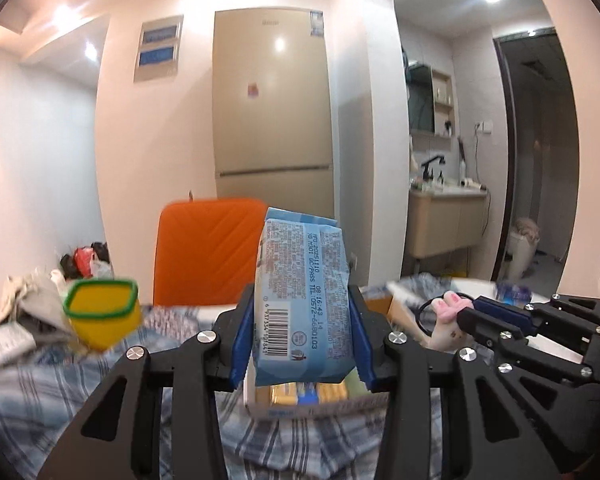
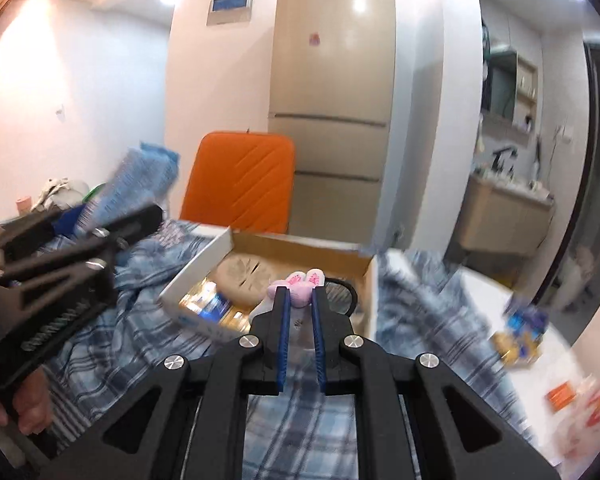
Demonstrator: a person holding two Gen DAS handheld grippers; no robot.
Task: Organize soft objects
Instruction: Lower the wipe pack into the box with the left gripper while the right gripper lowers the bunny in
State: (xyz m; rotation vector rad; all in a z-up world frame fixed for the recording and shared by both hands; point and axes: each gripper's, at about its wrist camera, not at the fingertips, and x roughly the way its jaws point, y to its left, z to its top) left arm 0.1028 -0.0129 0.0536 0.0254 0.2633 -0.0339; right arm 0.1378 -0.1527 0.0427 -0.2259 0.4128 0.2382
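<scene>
left wrist alone shows yellow cup; right wrist, cardboard box.

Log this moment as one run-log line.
left tool: shut on blue tissue pack | right tool: shut on pink plush toy | below: cardboard box on plaid cloth

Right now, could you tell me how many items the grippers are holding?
2. The left gripper clamps a blue tissue pack; the right gripper is shut on a pink plush toy above the cardboard box.
</scene>
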